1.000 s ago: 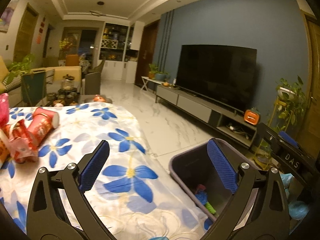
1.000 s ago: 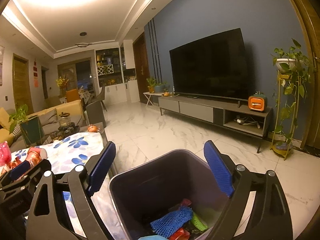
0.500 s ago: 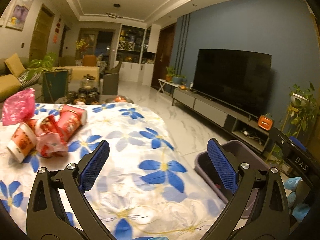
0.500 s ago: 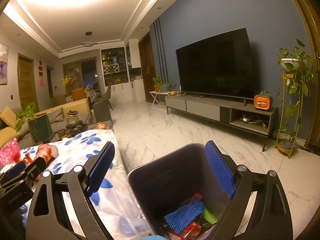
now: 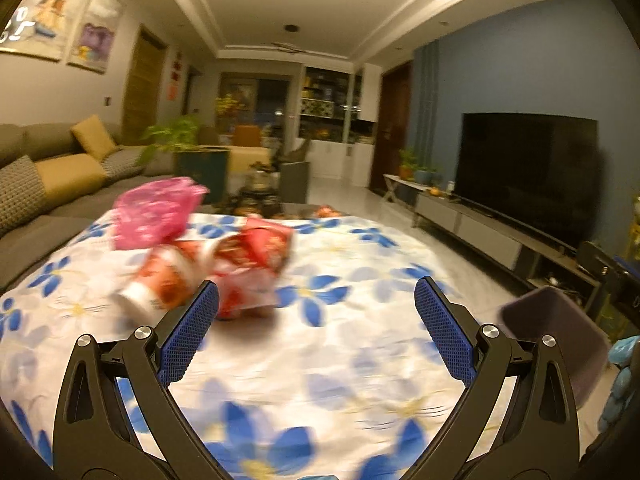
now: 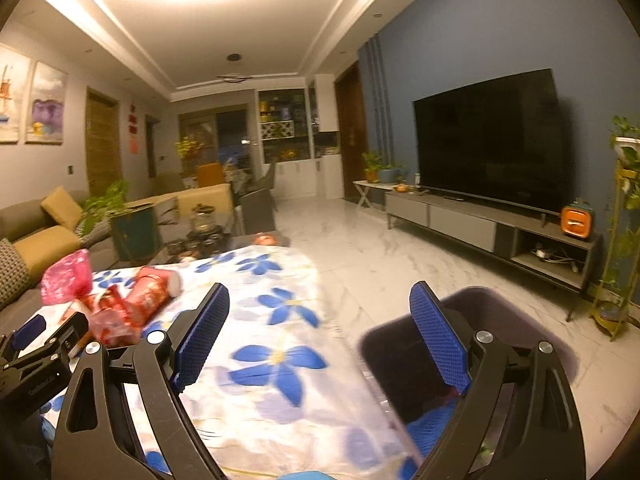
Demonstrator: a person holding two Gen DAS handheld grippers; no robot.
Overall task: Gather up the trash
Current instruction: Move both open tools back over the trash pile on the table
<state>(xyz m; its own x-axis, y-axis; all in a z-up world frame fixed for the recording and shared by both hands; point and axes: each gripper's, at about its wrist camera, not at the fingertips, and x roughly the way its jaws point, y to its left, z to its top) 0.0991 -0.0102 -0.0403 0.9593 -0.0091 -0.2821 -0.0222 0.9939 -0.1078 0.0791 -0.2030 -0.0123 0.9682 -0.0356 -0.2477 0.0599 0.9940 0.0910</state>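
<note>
A small heap of trash lies on the flower-printed tablecloth (image 5: 340,344): a crumpled pink plastic bag (image 5: 154,212) at the far side of the heap, two red-and-white paper cups (image 5: 160,280) tipped on their sides, and crinkled red wrappers (image 5: 244,284) pressed among them, all touching one another. The dark grey trash bin (image 6: 404,356) stands on the floor just beside the tablecloth's edge, open-topped, with a blue mesh piece (image 6: 430,420) visible inside; the rest of its contents cannot be made out.
</note>
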